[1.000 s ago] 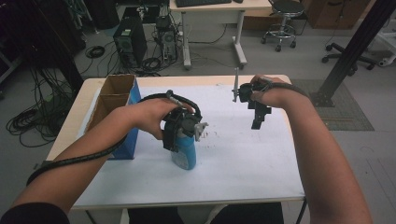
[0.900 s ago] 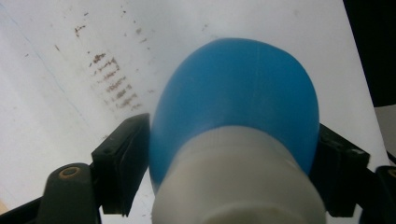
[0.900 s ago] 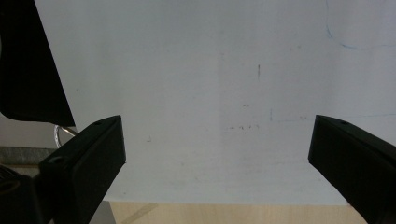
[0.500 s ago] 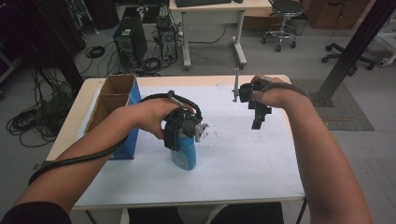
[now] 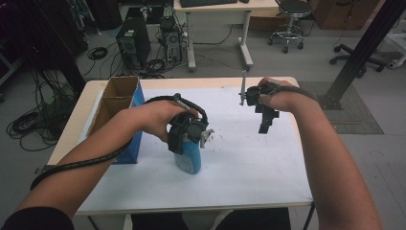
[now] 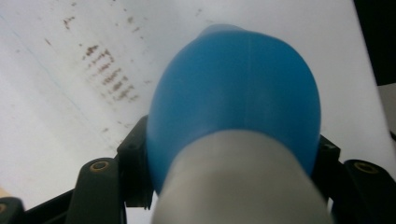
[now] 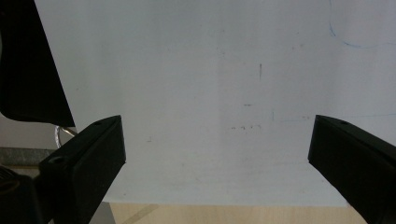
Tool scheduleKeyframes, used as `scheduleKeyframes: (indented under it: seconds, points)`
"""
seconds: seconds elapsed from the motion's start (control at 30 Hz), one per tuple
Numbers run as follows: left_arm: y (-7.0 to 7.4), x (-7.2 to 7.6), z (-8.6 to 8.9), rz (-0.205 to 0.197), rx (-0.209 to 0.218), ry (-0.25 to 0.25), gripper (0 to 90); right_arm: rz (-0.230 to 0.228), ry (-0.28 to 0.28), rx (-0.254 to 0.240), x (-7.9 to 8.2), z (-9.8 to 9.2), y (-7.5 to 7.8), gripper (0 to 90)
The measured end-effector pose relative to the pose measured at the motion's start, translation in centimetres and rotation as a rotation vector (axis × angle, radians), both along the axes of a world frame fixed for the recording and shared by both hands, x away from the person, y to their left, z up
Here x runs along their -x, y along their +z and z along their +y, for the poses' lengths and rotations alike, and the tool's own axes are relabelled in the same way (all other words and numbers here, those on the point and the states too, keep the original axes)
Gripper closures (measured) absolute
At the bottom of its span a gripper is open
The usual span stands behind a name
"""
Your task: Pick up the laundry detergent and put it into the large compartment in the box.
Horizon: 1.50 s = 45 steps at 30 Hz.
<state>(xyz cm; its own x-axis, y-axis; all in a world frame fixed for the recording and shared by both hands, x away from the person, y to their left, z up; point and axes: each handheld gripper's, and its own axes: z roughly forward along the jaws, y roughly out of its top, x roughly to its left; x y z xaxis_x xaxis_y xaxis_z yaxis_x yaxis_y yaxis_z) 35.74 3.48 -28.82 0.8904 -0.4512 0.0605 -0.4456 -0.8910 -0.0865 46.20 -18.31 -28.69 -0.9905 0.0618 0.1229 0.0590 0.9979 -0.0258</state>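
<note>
In the high view, a white-topped rectangular table (image 5: 249, 177) is seen from above, with both forearms reaching in from the near edge. The left gripper (image 5: 187, 136) is held low over the middle of the table, and a smooth blue plastic bottle with a rounded body (image 5: 187, 158) is clamped in it, the body pointing back toward the person and hanging close above the white surface; whether it touches cannot be told. An open brown cardboard box with a blue side panel (image 5: 117, 112) stands at the left edge, just beside the left forearm, probably as the place the bottle belongs to. The right gripper (image 5: 265, 125) is held up over the far right part of the table, well apart from the bottle, seemingly parked out of the way.

In the left gripper view, the blue bottle (image 6: 238, 93) is seen end-on between the two black jaws, which are pressed against its flanks. A grey neck or cap section (image 6: 238, 186) lies nearest the camera, so the grip appears to be taken just past it, where the body widens. Brown speckled marks (image 6: 109, 77) are spread on the table beyond.

In the right gripper view, the jaws are spread wide with nothing between them, and bare white tabletop (image 7: 215, 93) with faint pen marks is framed. The gripper is judged ready but idle.
</note>
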Motion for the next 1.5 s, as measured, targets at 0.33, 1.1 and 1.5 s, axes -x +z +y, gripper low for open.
scheduleKeyframes:
  seconds: [0.33, 1.1, 1.5]
  points:
    - [0.8, 0.7, 0.0, -0.036, -0.009, 0.010, 37.6, -0.002, -0.001, 0.000, 0.2, 0.0, 0.1, 3.9]
    - [8.3, 2.1, -0.2, 0.002, 0.020, 0.212, 37.6, -0.010, 0.002, -0.019, 0.3, -0.2, 0.4, 3.8]
    - [10.4, 0.9, 0.1, 0.014, 0.011, 0.465, 37.6, -0.012, -0.003, -0.031, 0.3, -0.5, 0.7, 3.8]
